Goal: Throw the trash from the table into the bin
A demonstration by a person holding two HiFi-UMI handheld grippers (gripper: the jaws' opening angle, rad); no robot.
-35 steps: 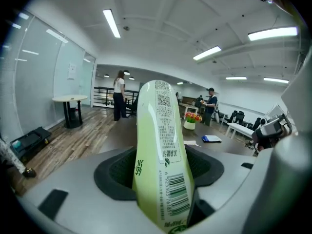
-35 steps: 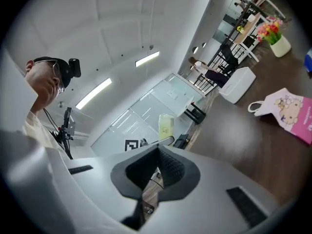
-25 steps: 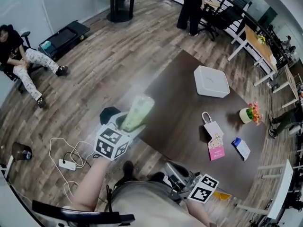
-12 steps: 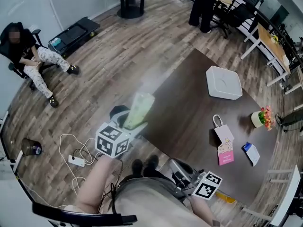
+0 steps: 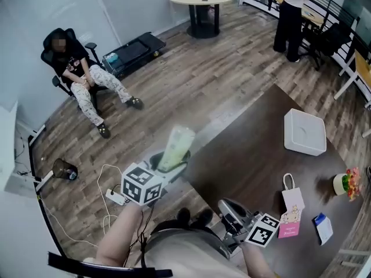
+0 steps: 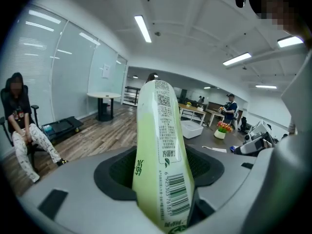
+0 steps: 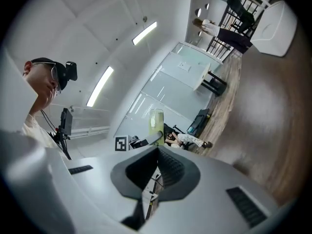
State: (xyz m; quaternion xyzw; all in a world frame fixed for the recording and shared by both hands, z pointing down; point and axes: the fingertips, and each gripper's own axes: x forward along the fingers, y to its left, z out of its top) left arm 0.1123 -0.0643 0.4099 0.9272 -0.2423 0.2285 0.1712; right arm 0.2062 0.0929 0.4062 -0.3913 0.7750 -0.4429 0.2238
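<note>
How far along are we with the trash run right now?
Done: nothing I can confirm; no bin clearly shows. In hand: the left gripper is clamped on a green packet, held over the floor beside the table; the right gripper is shut and empty. Left: binning the packet. A white box, pink bag and flower pot sit on the table.

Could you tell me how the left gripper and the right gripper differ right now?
The left gripper is clamped on a green pouch; the right gripper is shut on nothing. The left gripper reaches out ahead, the right gripper sits close to the person's body. Both carry marker cubes.
</note>
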